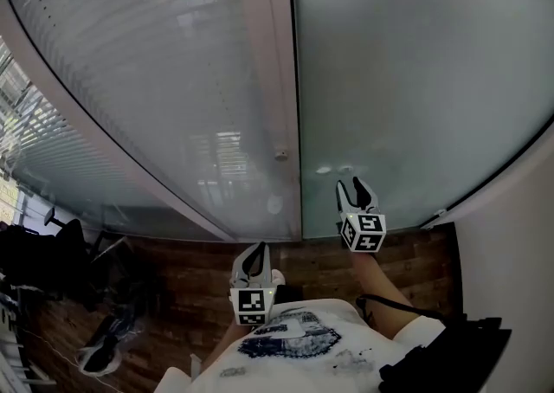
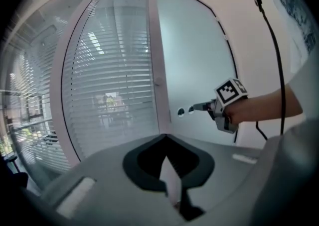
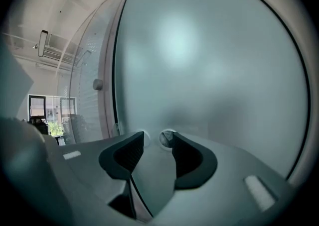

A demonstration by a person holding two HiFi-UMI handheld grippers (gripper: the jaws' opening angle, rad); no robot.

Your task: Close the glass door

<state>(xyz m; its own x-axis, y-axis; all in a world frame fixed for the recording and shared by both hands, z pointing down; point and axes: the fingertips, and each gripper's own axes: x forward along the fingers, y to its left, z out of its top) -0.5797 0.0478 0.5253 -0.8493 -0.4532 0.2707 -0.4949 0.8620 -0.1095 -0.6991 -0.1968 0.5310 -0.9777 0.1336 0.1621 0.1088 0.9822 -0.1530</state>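
The frosted glass door (image 1: 415, 80) fills the upper right of the head view, its left edge against the pale frame post (image 1: 270, 80). Two small round fittings (image 1: 325, 170) sit low on the glass near that edge. My right gripper (image 1: 352, 183) points at them with its jaws open and nothing between them. In the right gripper view its fingertips (image 3: 158, 138) stand just short of the round fittings (image 3: 167, 138), and I cannot tell if they touch. My left gripper (image 1: 257, 248) hangs lower and further back, shut and empty. The left gripper view shows the right gripper (image 2: 197, 107) beside the fittings (image 2: 181, 112).
A glass panel with blinds (image 1: 130, 80) curves away left of the post, which carries a small knob (image 1: 280, 155). A white wall (image 1: 519, 235) stands right of the door. On the wooden floor (image 1: 199, 279) are an office chair (image 1: 61, 244) and a shoe (image 1: 104, 352).
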